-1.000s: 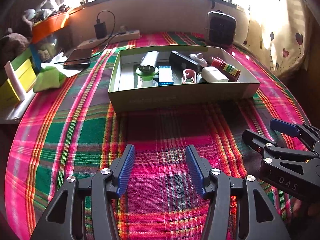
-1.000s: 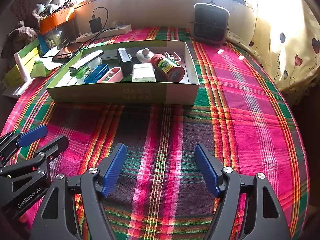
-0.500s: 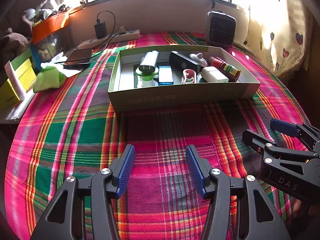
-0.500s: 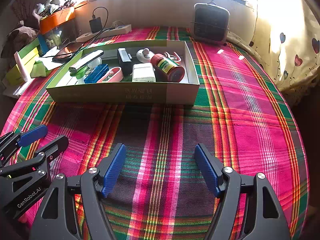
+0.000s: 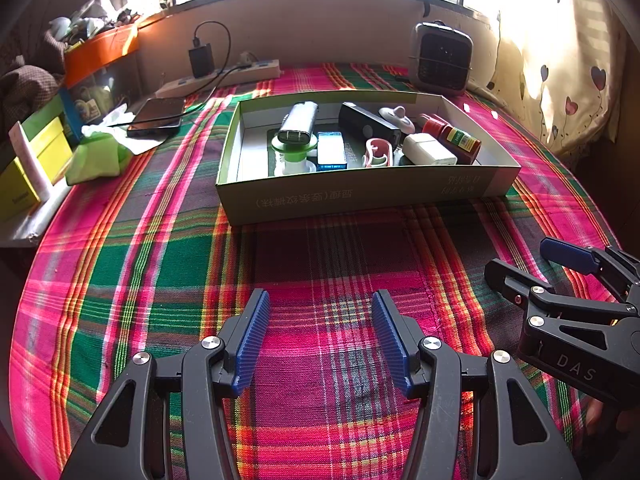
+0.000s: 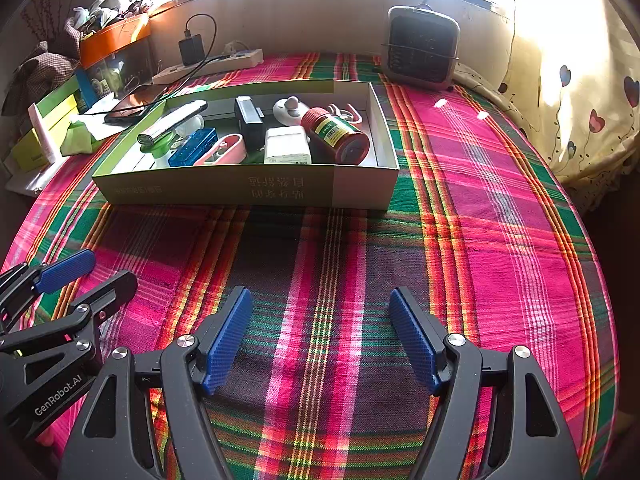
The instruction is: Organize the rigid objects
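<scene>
Beyond both tools, at the far side of the plaid cloth, the box already holds the rigid objects, while the left tool and right tool hover wide open and empty, so I judge the next move is a reach forward into the box.

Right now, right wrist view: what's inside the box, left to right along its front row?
Blue case → pink case → white block → red bottle, all in the green box.
</scene>
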